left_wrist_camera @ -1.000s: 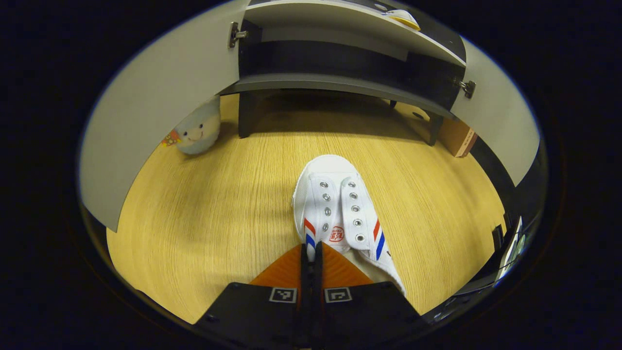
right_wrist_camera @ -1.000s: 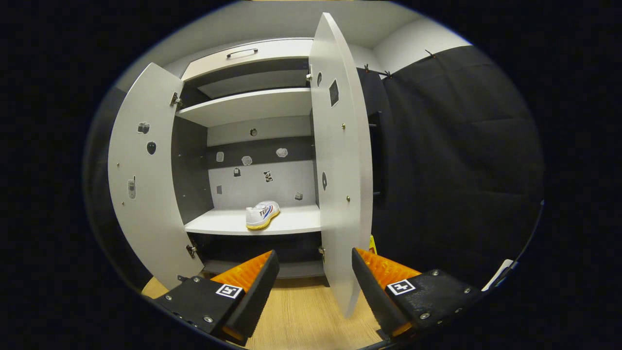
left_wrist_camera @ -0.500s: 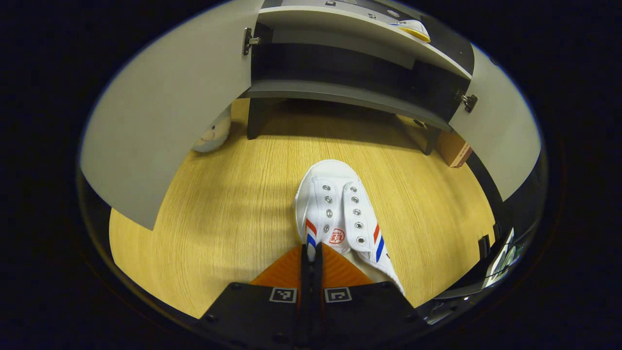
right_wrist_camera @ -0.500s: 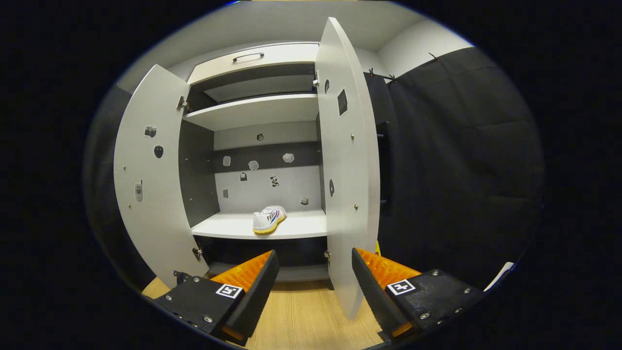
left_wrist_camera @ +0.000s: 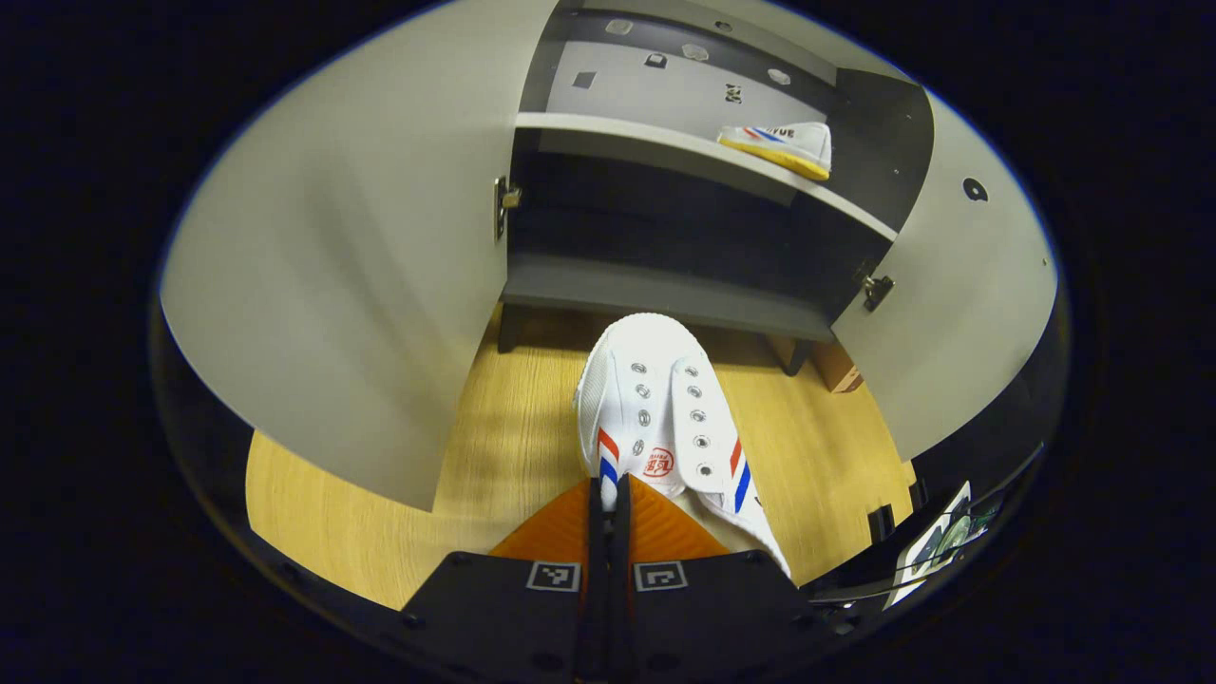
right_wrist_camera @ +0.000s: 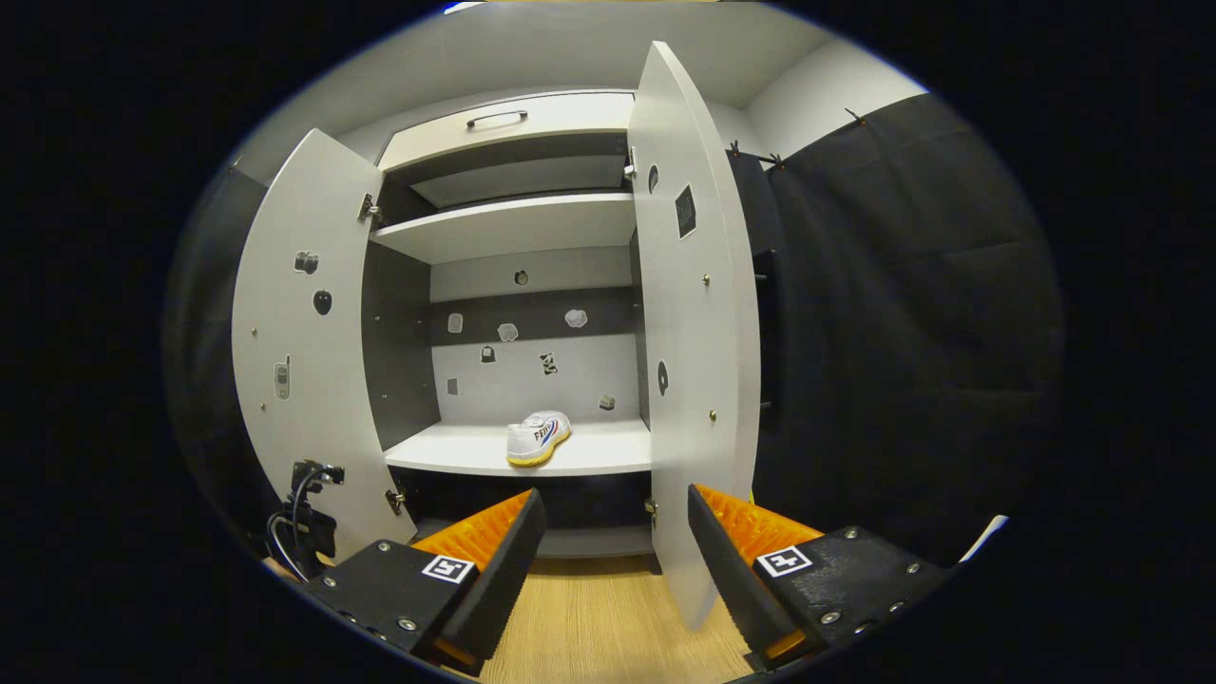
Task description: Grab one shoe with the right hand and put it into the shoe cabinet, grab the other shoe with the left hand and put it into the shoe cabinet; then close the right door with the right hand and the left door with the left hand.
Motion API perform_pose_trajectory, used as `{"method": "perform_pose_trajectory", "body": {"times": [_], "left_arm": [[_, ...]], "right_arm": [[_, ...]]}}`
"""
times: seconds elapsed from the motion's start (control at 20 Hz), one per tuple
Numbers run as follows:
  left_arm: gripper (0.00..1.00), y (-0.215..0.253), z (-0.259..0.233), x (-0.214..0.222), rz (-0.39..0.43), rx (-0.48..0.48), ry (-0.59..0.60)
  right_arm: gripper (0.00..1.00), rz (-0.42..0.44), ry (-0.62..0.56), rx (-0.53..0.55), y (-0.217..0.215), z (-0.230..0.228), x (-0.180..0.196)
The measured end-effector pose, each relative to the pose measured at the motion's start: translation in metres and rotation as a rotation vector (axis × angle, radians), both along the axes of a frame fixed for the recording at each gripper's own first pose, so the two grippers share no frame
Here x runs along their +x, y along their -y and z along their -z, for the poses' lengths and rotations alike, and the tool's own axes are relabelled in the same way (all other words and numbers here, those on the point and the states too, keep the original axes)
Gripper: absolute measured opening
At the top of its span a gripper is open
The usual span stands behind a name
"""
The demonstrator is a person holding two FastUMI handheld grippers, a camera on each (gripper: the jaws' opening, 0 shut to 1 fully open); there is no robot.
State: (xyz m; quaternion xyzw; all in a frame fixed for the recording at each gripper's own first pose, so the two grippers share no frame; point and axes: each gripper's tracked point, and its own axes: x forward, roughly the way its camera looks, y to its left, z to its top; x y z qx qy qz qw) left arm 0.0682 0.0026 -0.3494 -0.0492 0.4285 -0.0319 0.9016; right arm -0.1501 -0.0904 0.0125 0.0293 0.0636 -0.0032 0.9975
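A white canvas shoe (left_wrist_camera: 655,408) with red and blue stripes hangs above the wooden floor (left_wrist_camera: 494,456), toe pointing at the open shoe cabinet (left_wrist_camera: 655,294). My left gripper (left_wrist_camera: 608,494) is shut on the shoe's side edge near the heel. The other white shoe (left_wrist_camera: 781,144) lies on the cabinet's pale shelf (right_wrist_camera: 589,451), where the right gripper view has it as a shoe (right_wrist_camera: 538,437) with a yellow sole. My right gripper (right_wrist_camera: 616,541) stands open and holds nothing, back from the cabinet. Both doors stand open: the left door (right_wrist_camera: 304,351) and the right door (right_wrist_camera: 693,380).
The left door (left_wrist_camera: 351,285) and right door (left_wrist_camera: 950,304) flank the path to the shelves. A brown box (left_wrist_camera: 836,366) sits on the floor by the cabinet's right leg. A black device with cables (right_wrist_camera: 302,518) shows beside the left door. Black cloth hangs right of the cabinet.
My left gripper has risen and tilted up toward the cabinet with the shoe in it; the shelf with the other shoe has come into view. The right gripper has barely shifted.
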Motion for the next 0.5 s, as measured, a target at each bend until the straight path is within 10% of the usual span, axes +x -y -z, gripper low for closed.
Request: {"method": "perform_pose_trajectory", "body": {"times": [0.5], "left_arm": [[0.06,-0.029,-0.13,0.003,0.046,-0.044,0.182]], "right_arm": [[0.93,0.019,0.023,0.003,0.012,-0.009,-0.006]]}}
